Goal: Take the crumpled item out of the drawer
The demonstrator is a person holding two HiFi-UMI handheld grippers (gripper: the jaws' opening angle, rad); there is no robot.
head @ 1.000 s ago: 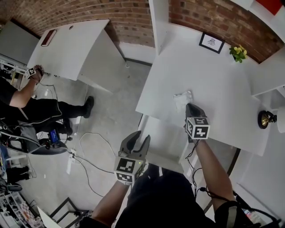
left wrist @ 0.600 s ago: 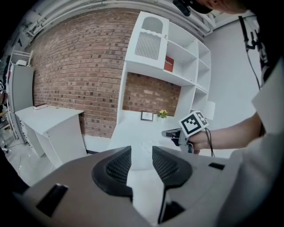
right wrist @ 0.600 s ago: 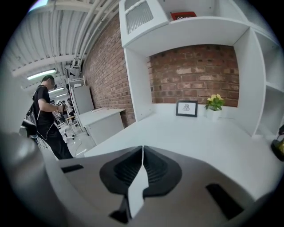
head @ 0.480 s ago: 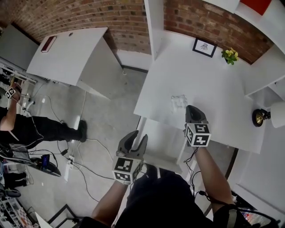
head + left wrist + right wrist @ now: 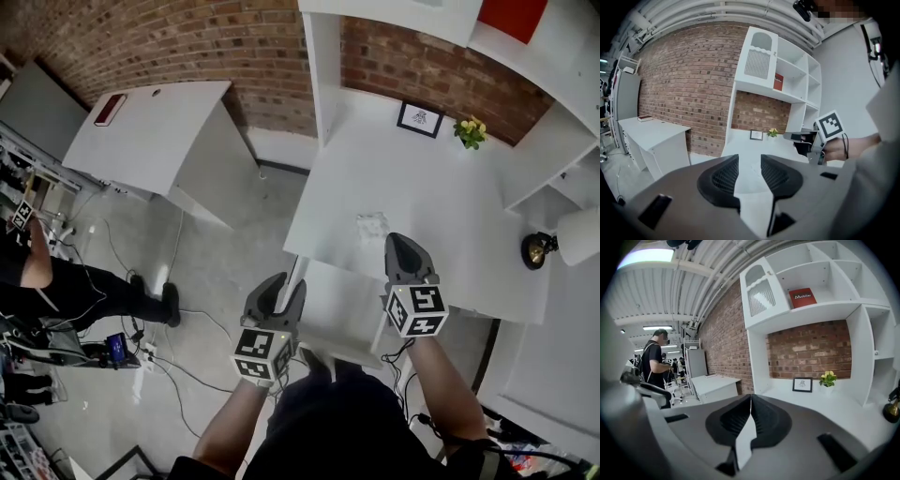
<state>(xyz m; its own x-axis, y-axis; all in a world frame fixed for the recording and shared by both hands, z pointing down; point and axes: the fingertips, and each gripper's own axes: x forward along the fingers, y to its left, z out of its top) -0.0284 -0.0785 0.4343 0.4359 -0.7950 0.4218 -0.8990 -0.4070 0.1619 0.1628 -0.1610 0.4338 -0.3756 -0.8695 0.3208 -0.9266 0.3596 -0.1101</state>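
- Crumpled white item [image 5: 372, 226]: lying on the desk top [image 5: 441, 187], outside the open drawer [image 5: 330, 305], just beyond my right gripper [image 5: 400, 244].
- Right fingers: together, nothing between them.
- Left gripper [image 5: 278, 286]: fingers apart, empty, beside the drawer.
- Step: removal looks complete.
- Next: probably pulling clear, perhaps nudging the drawer shut.

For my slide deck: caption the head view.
Crumpled item lies on the white desk, shut right gripper beside it, left gripper open.
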